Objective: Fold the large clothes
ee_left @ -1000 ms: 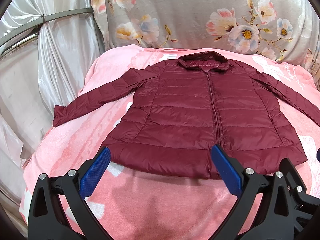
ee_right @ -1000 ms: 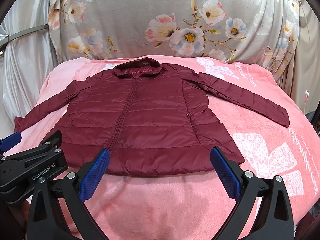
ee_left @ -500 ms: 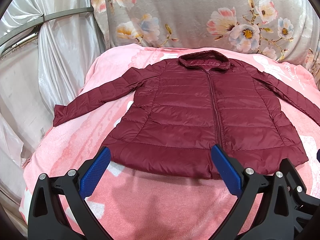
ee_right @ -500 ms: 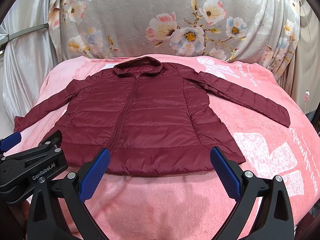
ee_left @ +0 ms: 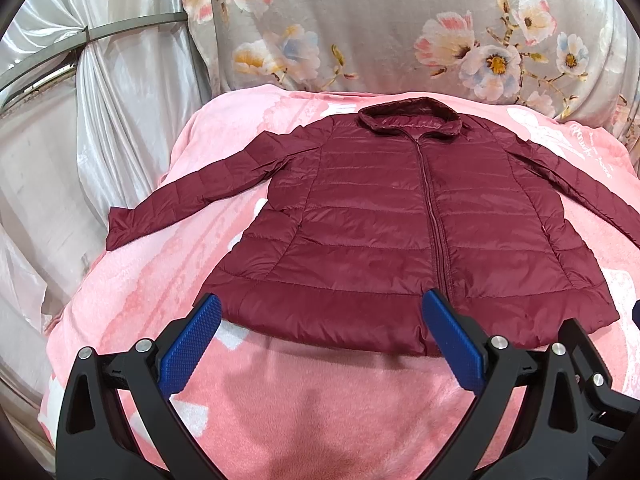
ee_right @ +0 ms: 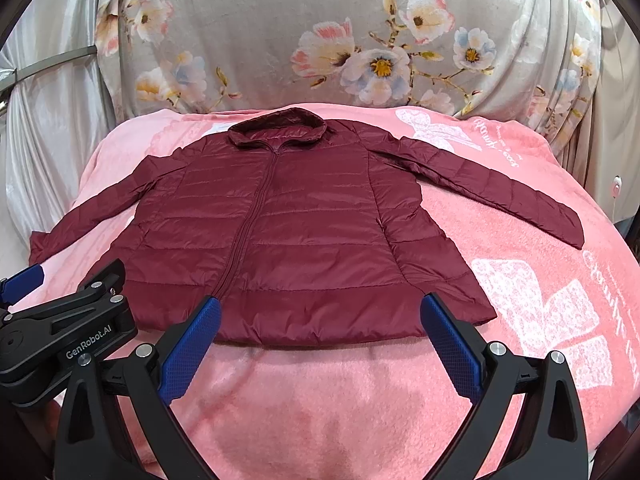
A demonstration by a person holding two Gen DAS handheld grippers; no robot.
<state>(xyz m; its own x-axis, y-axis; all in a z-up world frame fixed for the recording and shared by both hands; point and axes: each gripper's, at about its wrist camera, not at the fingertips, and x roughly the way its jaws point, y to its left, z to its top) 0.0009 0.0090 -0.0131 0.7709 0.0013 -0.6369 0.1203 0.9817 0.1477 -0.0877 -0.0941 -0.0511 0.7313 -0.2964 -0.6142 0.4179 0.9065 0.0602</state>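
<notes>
A dark red quilted jacket (ee_left: pixel 380 216) lies flat and zipped on a pink blanket (ee_left: pixel 304 408), collar at the far side, both sleeves spread out. It also shows in the right wrist view (ee_right: pixel 304 232). My left gripper (ee_left: pixel 320 340) is open and empty, held above the blanket just short of the jacket's hem. My right gripper (ee_right: pixel 320 340) is open and empty at the hem too. The left gripper's black body (ee_right: pixel 68 340) shows at the lower left of the right wrist view.
The pink blanket (ee_right: pixel 540 320) has white prints at the right. A grey floral cloth (ee_right: pixel 360 40) rises behind it. A silvery curtain (ee_left: pixel 60 140) hangs at the left. The blanket's edge drops off at left and right.
Both grippers have hardly moved; the view has drifted very slightly. The jacket lies as before.
</notes>
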